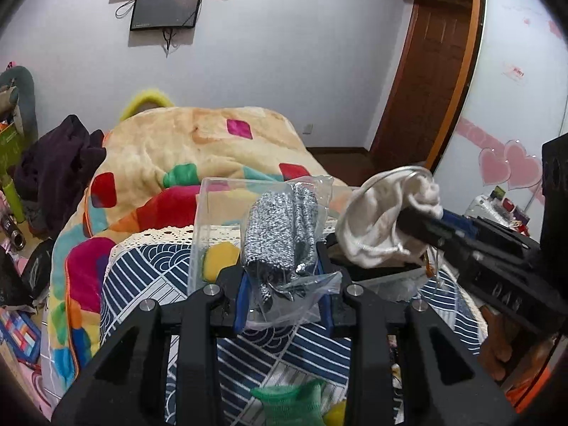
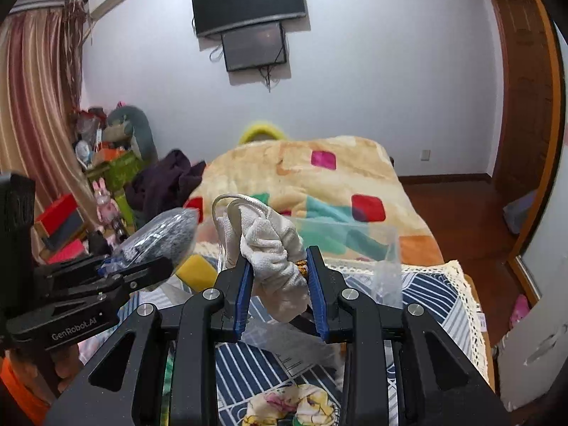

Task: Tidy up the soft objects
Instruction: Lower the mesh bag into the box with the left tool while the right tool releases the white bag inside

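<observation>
Left gripper [image 1: 284, 266]: jaws partly closed, clamped on the bagged grey knit [image 1: 280, 227], held upright, lifted off the striped cloth [image 1: 149, 273]. Right gripper [image 2: 280, 277]: jaws similarly narrow, pinching the white cloth pouch [image 2: 273, 245] by its bunched end so the rest hangs free. Both are held just in front of the clear box [image 1: 216, 220], probably for dropping in. A green knit [image 1: 287, 401] and yellow sponge [image 1: 220, 259] lie on the cloth.

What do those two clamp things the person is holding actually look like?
Both are matte black plastic. The left gripper and right gripper each have angular black linkage arms with triangular cut-outs, round silver pivot bolts, and blue ribbed pads inside the fingers. The left one carries white "GenRobot.AI" lettering.
</observation>
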`<state>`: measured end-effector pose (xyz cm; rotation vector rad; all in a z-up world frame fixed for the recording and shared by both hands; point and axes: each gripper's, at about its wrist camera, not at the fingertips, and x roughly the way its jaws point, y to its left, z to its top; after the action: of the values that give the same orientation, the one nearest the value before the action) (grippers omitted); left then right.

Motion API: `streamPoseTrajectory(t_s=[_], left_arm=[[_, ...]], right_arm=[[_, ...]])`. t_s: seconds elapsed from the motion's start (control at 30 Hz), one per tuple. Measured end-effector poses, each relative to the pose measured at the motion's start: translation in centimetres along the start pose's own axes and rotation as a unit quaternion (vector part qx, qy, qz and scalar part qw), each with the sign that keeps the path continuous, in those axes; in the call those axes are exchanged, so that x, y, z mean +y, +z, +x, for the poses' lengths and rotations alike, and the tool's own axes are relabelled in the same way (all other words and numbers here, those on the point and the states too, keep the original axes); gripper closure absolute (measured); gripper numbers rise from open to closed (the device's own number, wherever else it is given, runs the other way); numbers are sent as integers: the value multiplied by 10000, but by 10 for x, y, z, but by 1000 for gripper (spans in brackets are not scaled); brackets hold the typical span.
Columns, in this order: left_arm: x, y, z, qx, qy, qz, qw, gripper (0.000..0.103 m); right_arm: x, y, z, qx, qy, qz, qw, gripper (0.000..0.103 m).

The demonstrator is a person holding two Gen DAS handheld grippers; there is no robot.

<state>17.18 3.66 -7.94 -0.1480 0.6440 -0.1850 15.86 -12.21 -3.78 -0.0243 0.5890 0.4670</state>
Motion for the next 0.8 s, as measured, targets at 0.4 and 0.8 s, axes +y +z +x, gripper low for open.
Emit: streamPoseTrajectory(t_s=[0.4,0.8], left_arm=[[-8,0,53,494,85,105,9987,71],[-10,-2,53,622,77,85,9980,51]], right_arm=[[-9,-8,36,714,-227,-158,9971,76],[-15,-15,42,1104,-49,-164,9937,72]])
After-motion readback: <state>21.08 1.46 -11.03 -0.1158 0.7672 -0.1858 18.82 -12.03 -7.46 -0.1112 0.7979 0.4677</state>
